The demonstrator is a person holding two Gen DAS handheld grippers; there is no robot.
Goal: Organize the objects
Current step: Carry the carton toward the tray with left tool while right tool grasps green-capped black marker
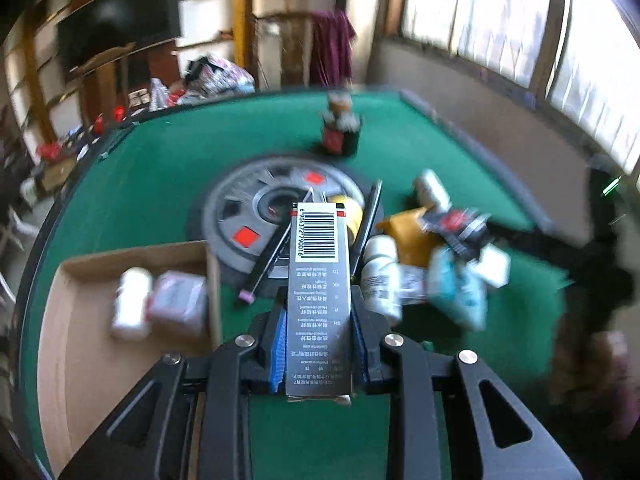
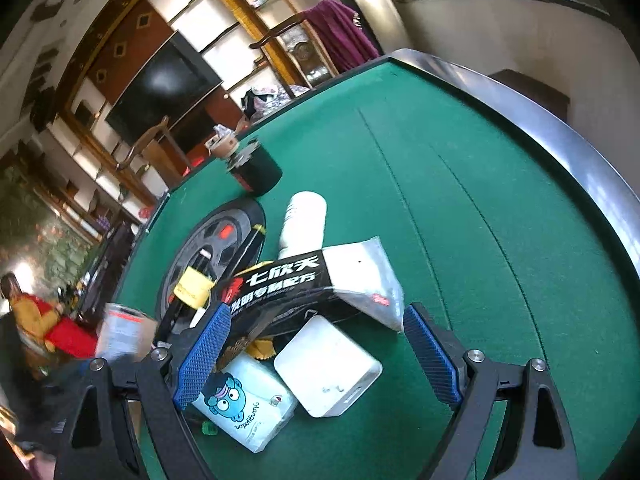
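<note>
left tongs [image 1: 319,320] clamped narrow on a grey barcoded box [image 1: 320,304] above the green tabletop [image 1: 160,168], cardboard tray [image 1: 80,360] near left, right tongs [image 2: 316,352] wide over a white adapter [image 2: 328,368] and tissue pack [image 2: 244,404]

Home living room, wall television [image 2: 160,88], shelving [image 2: 224,12], green felt table [image 2: 460,200]

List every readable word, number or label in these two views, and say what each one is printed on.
"6 904372 790016": beside the barcode on the grey carton held in the left gripper.
"七欣天": black box on the pile.
"Hangdon", seen upside down: tissue pack with the blue cartoon face.
Too small or blurred: the carton's table of print, the black box's second line, the white bottle label.
</note>
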